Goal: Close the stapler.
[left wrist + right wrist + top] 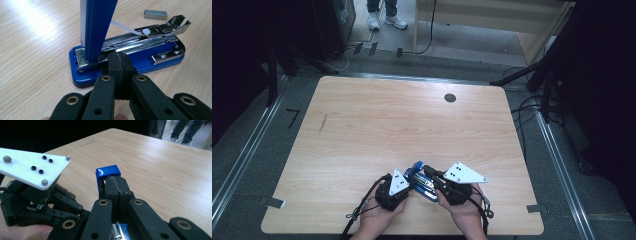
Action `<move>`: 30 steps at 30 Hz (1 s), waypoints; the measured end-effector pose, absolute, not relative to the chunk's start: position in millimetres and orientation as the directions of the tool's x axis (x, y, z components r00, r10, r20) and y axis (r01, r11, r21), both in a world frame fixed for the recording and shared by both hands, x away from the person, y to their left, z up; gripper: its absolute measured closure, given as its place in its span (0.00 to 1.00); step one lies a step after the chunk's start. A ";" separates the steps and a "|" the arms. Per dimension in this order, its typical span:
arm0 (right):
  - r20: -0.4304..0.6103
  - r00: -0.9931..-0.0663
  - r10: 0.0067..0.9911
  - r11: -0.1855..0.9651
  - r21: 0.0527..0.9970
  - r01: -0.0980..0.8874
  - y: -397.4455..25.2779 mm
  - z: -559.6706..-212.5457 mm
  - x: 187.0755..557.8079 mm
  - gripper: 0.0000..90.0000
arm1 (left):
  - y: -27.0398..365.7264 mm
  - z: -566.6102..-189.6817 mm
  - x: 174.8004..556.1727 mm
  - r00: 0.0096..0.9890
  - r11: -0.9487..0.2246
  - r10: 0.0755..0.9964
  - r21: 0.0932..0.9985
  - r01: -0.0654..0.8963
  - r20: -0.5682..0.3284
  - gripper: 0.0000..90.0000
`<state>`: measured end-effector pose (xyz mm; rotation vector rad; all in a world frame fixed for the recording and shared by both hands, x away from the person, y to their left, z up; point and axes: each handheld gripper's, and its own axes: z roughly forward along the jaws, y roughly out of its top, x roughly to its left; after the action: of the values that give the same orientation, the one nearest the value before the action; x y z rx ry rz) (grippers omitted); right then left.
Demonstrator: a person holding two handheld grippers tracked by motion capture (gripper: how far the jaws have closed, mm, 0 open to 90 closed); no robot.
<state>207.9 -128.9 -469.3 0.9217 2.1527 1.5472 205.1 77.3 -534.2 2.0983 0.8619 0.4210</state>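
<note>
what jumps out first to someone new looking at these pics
A blue stapler lies swung open at the near edge of the wooden table, its blue top arm standing upright. The left gripper and right gripper crowd it, jaws together. A strip of staples lies just beyond the stapler.

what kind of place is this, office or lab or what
Probably a lab or recording workspace, not a plain office: a bare wooden table stands between floor rails, with loose cables and dark stands around it. On it lies an opened blue stapler with a strip of staples beside it.
</note>
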 end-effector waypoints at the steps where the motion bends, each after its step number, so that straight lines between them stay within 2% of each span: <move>1: 0.100 -0.736 0.670 0.198 0.931 0.307 -128.1 -469.2 208.6 1.00 | 77.4 -534.2 205.2 0.712 -0.439 0.702 0.788 0.433 0.000 1.00; 30: 0.097 -0.764 0.638 0.196 0.939 0.283 -99.2 -465.8 228.9 1.00 | 76.5 -534.5 205.5 0.708 -0.433 0.706 0.791 0.432 -0.001 1.00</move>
<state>228.9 -99.2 -465.8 0.8693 2.1628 1.5896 205.5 76.5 -534.5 2.0909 0.8645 0.4238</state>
